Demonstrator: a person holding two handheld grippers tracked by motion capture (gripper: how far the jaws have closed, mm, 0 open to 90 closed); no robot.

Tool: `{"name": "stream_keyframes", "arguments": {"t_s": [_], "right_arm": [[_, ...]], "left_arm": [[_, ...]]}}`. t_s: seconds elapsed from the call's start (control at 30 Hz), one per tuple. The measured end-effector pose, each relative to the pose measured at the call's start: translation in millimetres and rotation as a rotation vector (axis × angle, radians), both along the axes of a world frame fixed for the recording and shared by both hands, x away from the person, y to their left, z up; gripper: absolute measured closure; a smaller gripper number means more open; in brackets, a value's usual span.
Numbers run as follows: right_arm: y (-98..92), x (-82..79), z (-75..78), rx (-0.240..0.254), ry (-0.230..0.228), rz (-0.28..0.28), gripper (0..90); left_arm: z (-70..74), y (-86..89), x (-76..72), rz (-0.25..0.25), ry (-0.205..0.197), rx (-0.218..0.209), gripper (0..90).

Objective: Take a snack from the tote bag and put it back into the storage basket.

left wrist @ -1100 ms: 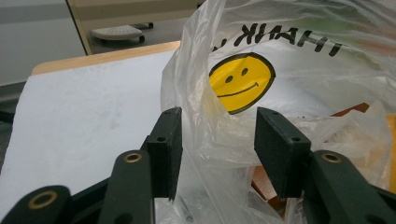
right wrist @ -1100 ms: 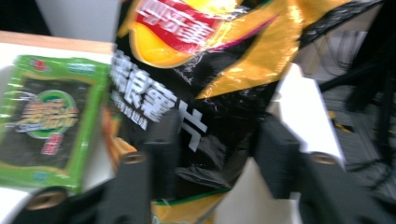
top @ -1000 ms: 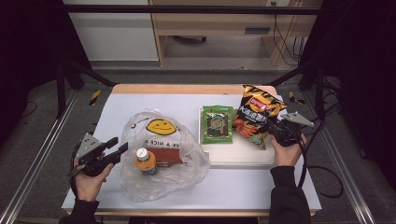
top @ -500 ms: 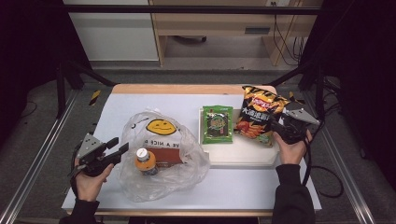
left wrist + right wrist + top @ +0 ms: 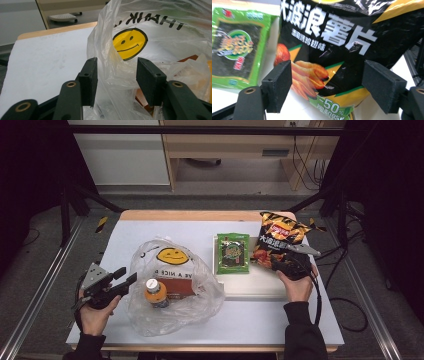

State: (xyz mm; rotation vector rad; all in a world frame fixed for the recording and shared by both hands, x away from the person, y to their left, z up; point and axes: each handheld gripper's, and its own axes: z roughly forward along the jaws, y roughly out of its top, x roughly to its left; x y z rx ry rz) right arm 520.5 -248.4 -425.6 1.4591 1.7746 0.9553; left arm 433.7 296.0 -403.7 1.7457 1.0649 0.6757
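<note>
A black and orange chips bag [image 5: 277, 232] lies at the right of a white tray [image 5: 255, 285], beside a green seaweed packet [image 5: 233, 252]. My right gripper [image 5: 280, 261] is at the bag's near end. Its jaws have just been opening, and in the right gripper view the chips bag [image 5: 332, 37] sits between the spread pads [image 5: 279, 85] untouched, with my right gripper [image 5: 327, 82] open. My left gripper [image 5: 125, 277] rests at the left edge of a clear plastic smiley bag [image 5: 172, 275]. In the left gripper view loose film of the plastic bag [image 5: 150, 32] passes between the open jaws of my left gripper [image 5: 116, 75].
An orange-capped bottle [image 5: 156, 292] and a brown box sit inside the plastic bag. The seaweed packet [image 5: 234, 47] lies flat to the left of the chips. The white-covered table [image 5: 125, 240] ends in a wooden far edge, and black frame posts stand at both sides.
My right gripper has let go of the chips bag and spread its jaws, shifting left and nearer to me. The bag now lies flatter. The left gripper has not moved.
</note>
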Motion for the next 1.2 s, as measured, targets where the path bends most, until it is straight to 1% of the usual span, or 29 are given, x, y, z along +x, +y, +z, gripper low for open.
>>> {"name": "stream_keyframes", "arguments": {"t_s": [0.1,0.17,0.2,0.3,0.4,0.43,0.47,0.53,0.6,0.63,0.67,0.7,0.73,0.77,0.87,0.9,0.93,0.97,1.0,1.03,1.1,1.17,1.2], "right_arm": [[-2.2,1.9,-0.7,-0.03,-0.001,-0.015,30.7],[-6.6,4.0,0.1,-0.049,0.005,-0.032,31.6],[-8.6,4.6,0.4,-0.049,0.001,-0.035,31.6],[-13.2,5.3,0.7,-0.033,-0.004,-0.054,29.3],[-11.2,5.6,-0.5,-0.04,0.009,-0.067,24.0],[-10.9,6.3,-0.9,-0.052,0.007,-0.056,23.0],[-9.5,7.3,-1.1,-0.051,0.007,-0.053,23.2],[-8.6,10.3,-1.5,-0.027,0.012,-0.038,22.2],[-8.0,13.5,0.3,-0.028,0.034,-0.028,21.1],[-7.3,15.3,2.2,-0.038,0.044,-0.014,21.1],[-7.5,16.5,3.2,-0.053,0.042,-0.002,21.2],[-6.0,17.0,4.8,-0.048,0.049,0.0,21.4],[-5.6,17.3,5.3,-0.052,0.043,0.008,21.5],[-5.0,16.8,5.4,-0.042,0.041,0.014,21.5],[-4.1,12.0,5.6,-0.053,0.026,0.025,22.8],[-3.6,8.9,6.0,-0.042,0.016,0.026,23.5],[-2.9,4.2,4.9,-0.024,-0.011,0.023,26.1],[-2.1,-0.7,3.6,0.001,-0.027,0.021,26.8],[-1.4,-3.1,2.7,0.007,-0.018,0.019,24.9],[-0.2,-5.7,0.5,-0.002,-0.01,0.016,23.7],[2.6,-9.8,-5.7,0.0,0.005,0.003,21.5],[6.6,-7.4,-11.4,-0.023,0.093,-0.005,15.5],[8.1,-6.5,-12.7,-0.024,0.113,-0.012,15.2]], "left_arm": [[0.1,0.0,0.0,0.001,-0.001,-0.002,51.2],[0.0,-0.2,-0.1,0.0,0.0,0.001,51.2],[-0.1,-0.6,0.0,0.0,0.0,-0.002,51.2],[-0.8,-1.0,0.5,0.0,0.002,-0.001,51.2],[-1.2,-1.1,0.7,0.0,0.004,0.001,51.2],[-1.2,-1.2,0.7,0.0,0.004,0.0,51.2],[-1.1,-1.3,0.5,-0.001,0.003,0.0,51.2],[-0.8,-1.0,0.4,-0.001,0.002,-0.001,51.2],[-0.8,-0.6,0.5,0.001,0.001,-0.002,51.2],[-0.9,-0.5,0.6,0.001,0.002,-0.001,51.2],[-1.0,-0.4,0.7,0.002,0.003,-0.001,51.2],[-1.1,-0.4,0.6,0.001,0.003,-0.001,51.2],[-0.9,-0.4,0.4,0.0,0.002,0.0,51.2],[-0.7,-0.4,0.3,-0.001,0.001,-0.002,51.2],[-0.5,-0.1,0.1,-0.001,0.0,-0.002,51.2],[-0.4,0.1,0.1,0.0,0.002,-0.001,51.2],[-0.3,0.2,0.1,0.0,0.001,-0.002,51.2],[-0.2,0.2,0.0,0.0,0.001,-0.001,51.2],[-0.2,0.0,0.0,0.0,0.0,0.0,51.2],[-0.2,-0.5,0.0,0.001,0.0,-0.001,51.2],[0.1,-1.2,-0.2,-0.001,-0.002,0.003,51.2],[0.3,-1.3,-0.2,0.0,-0.003,0.003,51.2],[0.1,-1.0,0.0,0.001,-0.002,0.002,51.2]]}}
